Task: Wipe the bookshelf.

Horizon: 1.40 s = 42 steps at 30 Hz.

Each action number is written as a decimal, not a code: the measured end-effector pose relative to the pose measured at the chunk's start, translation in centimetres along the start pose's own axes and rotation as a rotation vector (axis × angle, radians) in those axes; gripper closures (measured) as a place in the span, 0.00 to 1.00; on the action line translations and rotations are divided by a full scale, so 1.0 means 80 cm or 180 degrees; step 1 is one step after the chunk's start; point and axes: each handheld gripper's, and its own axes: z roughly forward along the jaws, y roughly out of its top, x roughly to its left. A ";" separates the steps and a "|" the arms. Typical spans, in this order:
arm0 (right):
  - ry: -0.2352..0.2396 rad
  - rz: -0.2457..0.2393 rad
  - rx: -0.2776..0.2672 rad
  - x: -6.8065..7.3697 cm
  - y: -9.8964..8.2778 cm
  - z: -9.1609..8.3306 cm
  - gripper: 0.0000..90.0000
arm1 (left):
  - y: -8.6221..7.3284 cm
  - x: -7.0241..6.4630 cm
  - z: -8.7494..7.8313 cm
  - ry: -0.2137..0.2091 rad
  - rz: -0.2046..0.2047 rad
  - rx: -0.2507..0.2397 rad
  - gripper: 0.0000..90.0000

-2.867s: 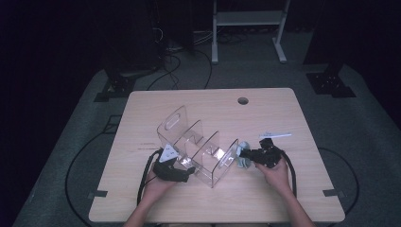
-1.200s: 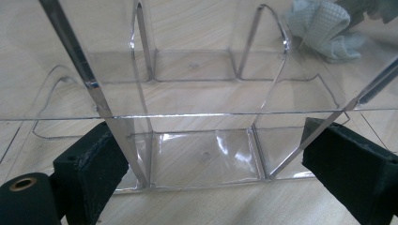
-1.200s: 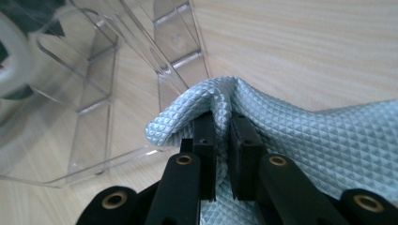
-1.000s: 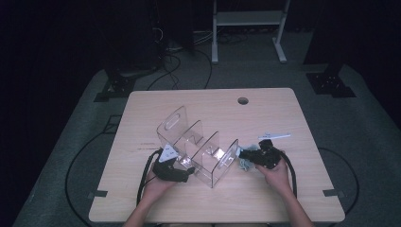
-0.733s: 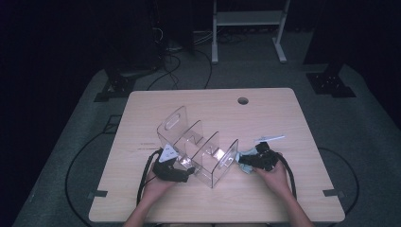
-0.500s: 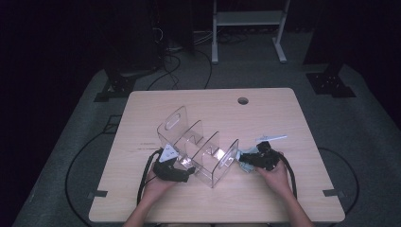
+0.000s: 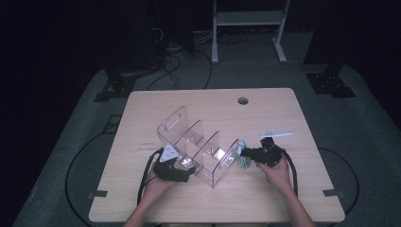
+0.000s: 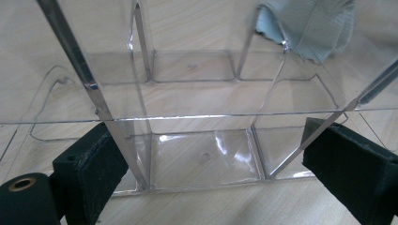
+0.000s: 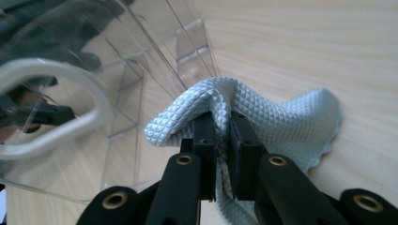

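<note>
Pale blue waffle-weave cloth pinched between closed right gripper fingers, beside clear acrylic divided organizer straddled ungripped by open left gripper fingers on bench; risk: unheld organizer sliding under wiping pressure.

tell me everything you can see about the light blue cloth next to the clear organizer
The cloth is pale grey-blue, with a fine diamond-textured weave and a wavy, scalloped edge. It looks soft and thin, bunched into a raised fold where the right claw pinches it shut between its black jaws. The rest drapes down onto the wooden table. It sits right beside the end wall of the clear plastic organizer; whether it presses on that wall cannot be told.
</note>
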 end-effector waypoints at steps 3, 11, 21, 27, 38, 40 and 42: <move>0.0065 -0.0090 -0.0213 0.012 0.013 -0.015 0.92 | -0.001 0.000 0.000 0.0002 -0.0008 -0.0022 0.08; 0.0087 -0.0063 -0.0171 0.008 0.008 -0.013 0.92 | 0.000 0.000 0.000 -0.0001 0.0003 0.0007 0.08; 0.0151 -0.0066 -0.0283 0.012 0.014 -0.022 0.92 | 0.000 -0.001 0.000 0.0006 0.0004 -0.0010 0.08; 0.0169 -0.0145 -0.0432 0.026 0.026 -0.033 0.92 | 0.000 -0.001 0.000 -0.0007 0.0002 -0.0012 0.08; 0.0288 -0.0129 -0.0528 0.031 0.036 -0.040 0.92 | 0.000 -0.001 0.001 -0.0004 0.0002 -0.0007 0.08; 0.0306 -0.0133 -0.0545 0.031 0.037 -0.041 0.92 | 0.000 -0.001 0.001 -0.0002 0.0001 -0.0012 0.08; 0.0303 -0.0090 -0.0524 0.028 0.037 -0.040 0.92 | 0.001 -0.002 0.001 0.0005 -0.0002 -0.0023 0.08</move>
